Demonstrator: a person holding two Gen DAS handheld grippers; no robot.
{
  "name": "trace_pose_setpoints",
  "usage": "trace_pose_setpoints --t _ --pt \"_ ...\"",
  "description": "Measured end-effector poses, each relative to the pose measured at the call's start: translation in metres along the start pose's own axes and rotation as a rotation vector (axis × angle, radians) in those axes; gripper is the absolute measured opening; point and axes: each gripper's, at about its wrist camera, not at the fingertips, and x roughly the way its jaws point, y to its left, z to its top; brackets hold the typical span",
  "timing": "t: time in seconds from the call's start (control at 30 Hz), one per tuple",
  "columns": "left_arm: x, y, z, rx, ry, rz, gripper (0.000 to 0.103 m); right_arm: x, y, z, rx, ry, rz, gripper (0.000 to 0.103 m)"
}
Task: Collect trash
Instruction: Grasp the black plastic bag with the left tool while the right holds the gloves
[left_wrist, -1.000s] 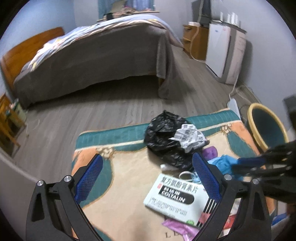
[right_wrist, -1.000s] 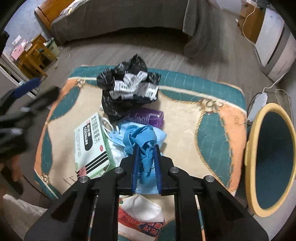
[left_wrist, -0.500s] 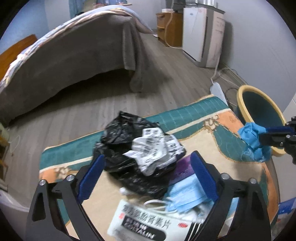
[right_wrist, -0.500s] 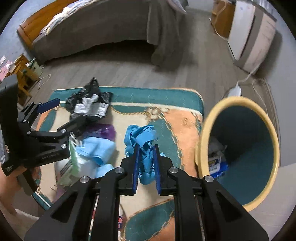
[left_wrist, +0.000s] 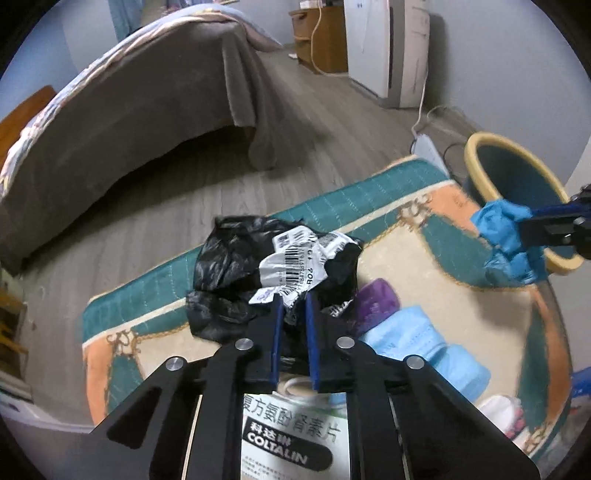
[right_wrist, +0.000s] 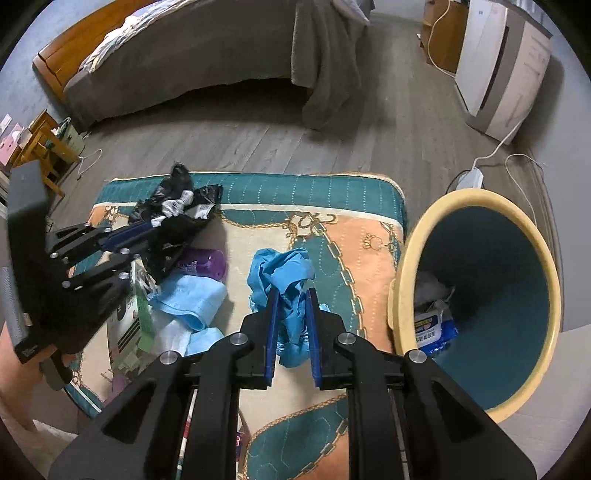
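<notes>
Left gripper (left_wrist: 293, 306) just closed, apparently pinching black bag (left_wrist: 225, 273); right gripper (right_wrist: 290, 299) clamps blue glove (right_wrist: 280, 273).

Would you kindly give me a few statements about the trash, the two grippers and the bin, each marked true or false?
1. The right gripper is shut on the blue glove. True.
2. The left gripper has just closed on the black plastic bag. True.
3. The yellow-rimmed bin is empty. False: some trash already lies inside it.
4. The purple bottle sits in the bin. False: it lies on the rug.
5. The medicine box lies near the left gripper. True.
</notes>
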Motion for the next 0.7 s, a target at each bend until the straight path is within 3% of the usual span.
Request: trace_pose_setpoints --t 0.03,0.07,0.27,0.7 --pt "-0.006 0.000 0.000 -0.005 -0.011 -0.001 0.011 -0.001 -0.001 -0.001 0.002 -0.001 -0.002 0.014" --pt "-0.011 -0.001 0.001 -0.007 -0.020 -0.006 0.003 -0.002 -0.002 -0.001 0.005 -0.003 -0.004 0.014" --pt "-0.055 -0.006 0.001 -0.032 -0.090 -0.020 0.003 -0.011 -0.007 -0.006 0.007 -0.032 -0.001 0.014" --pt "-0.124 -0.030 -0.011 -0.065 -0.144 -0.039 0.002 -0.041 -0.015 -0.021 0.011 -0.094 -0.022 0.014"
